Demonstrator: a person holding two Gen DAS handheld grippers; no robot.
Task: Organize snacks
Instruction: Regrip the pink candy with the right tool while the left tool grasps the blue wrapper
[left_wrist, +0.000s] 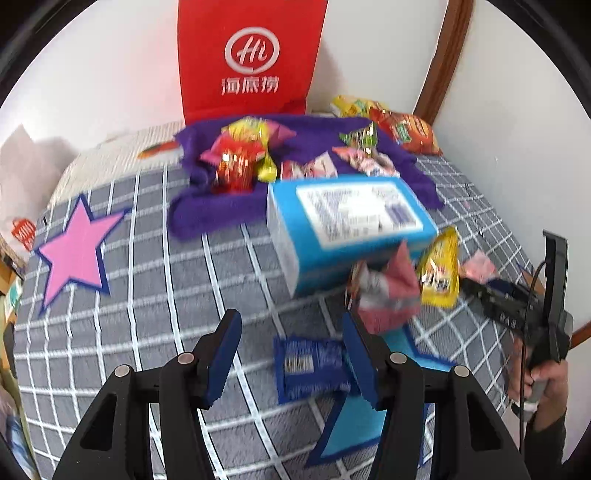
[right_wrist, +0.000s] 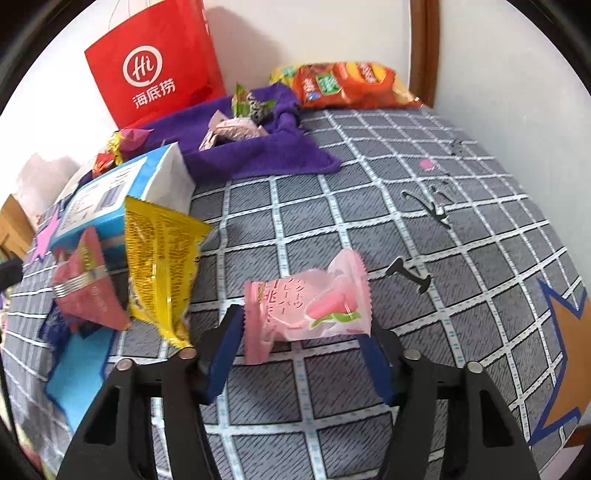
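Right wrist: pink peach-printed snack packet (right_wrist: 308, 308) seemingly loose between parted claw (right_wrist: 301, 363) pads

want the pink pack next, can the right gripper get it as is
Probably yes: the pink pack lies flat on the bedspread right between the right gripper's open jaws, with nothing on top; the yellow pack sits clear to one side.

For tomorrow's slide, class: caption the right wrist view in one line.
Right gripper open around a pink peach snack packet lying on the checked bedspread.
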